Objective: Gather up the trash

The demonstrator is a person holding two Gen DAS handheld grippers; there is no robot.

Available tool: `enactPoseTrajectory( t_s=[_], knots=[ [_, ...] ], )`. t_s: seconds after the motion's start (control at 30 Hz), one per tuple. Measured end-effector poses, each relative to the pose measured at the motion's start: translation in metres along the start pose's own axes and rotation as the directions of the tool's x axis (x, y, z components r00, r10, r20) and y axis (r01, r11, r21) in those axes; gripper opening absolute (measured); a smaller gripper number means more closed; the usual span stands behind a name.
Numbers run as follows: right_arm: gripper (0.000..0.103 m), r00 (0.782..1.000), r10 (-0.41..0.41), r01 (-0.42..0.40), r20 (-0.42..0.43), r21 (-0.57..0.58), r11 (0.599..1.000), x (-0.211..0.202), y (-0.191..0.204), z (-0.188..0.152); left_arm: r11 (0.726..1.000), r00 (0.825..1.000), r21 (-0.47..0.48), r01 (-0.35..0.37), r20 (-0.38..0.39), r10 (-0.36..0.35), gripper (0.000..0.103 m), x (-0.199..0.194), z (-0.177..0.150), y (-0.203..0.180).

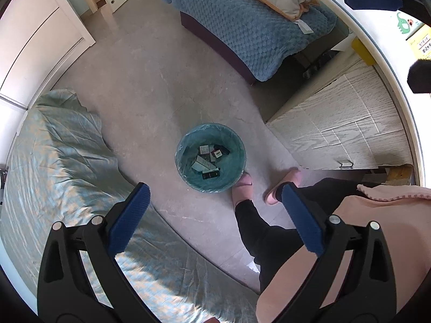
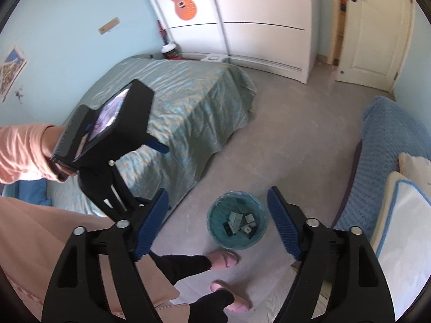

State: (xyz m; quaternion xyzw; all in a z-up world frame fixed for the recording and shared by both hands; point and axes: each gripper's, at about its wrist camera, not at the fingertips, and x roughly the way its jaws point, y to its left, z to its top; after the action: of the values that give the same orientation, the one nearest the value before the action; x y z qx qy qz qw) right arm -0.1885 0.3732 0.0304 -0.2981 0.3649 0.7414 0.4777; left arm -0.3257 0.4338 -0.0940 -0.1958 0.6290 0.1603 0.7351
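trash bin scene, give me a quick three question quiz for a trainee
1. True or false: the trash bin on the floor already holds several small boxes.
2. Multiple choice: the jaws of the left gripper and right gripper are
A. both open and empty
B. both shut on boxes
C. left shut, right open
3. Fill in: the person's pink slippers stand right beside the ____.

Key
1. True
2. A
3. trash bin
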Motion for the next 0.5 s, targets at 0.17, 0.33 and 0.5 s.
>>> enactPoseTrajectory(
  t_s=[0.17, 0.33, 0.5],
  knots=[
    [0.088, 0.999, -0.042, 0.041, 0.018, 0.039, 0.998, -0.007, -0.004, -0.007, 1.000, 1.000, 0.009, -0.002, 0.011, 0.002, 0.096, -0.005, 0.002, -0.005],
    [0.088, 0.997, -0.078, 0.076, 0.013, 0.076, 0.994, -0.010, -0.007, -0.015, 1.000, 0.999, 0.001, -0.019, 0.042, 0.019, 0.096, -0.014, 0.008, -0.011],
    [0.088, 0.989, -0.145, 0.141, 0.022, 0.127, 0.982, -0.019, -0.009, -0.030, 1.000, 0.996, 0.009, -0.009, 0.084, 0.008, 0.096, -0.026, 0.019, -0.018]
  ],
)
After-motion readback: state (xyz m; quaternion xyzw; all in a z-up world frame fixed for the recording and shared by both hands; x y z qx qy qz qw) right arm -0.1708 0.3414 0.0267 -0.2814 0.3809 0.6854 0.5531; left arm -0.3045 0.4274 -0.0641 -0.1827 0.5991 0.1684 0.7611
